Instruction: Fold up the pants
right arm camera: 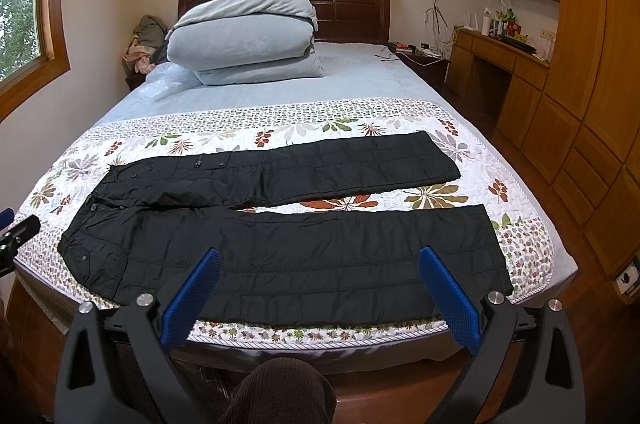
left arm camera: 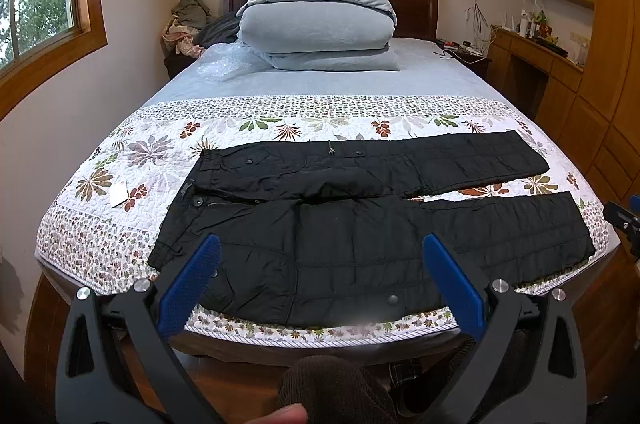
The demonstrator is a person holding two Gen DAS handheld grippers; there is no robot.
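Black pants lie flat across the foot of the bed, waistband to the left, both legs spread apart to the right. They also show in the right wrist view. My left gripper is open and empty, held above the near leg close to the waist end. My right gripper is open and empty, held above the near leg further toward the hem. Neither gripper touches the fabric.
A floral quilt covers the foot of the bed. A folded grey duvet is stacked near the headboard. A small paper tag lies left of the pants. Wooden cabinets and a desk stand at the right.
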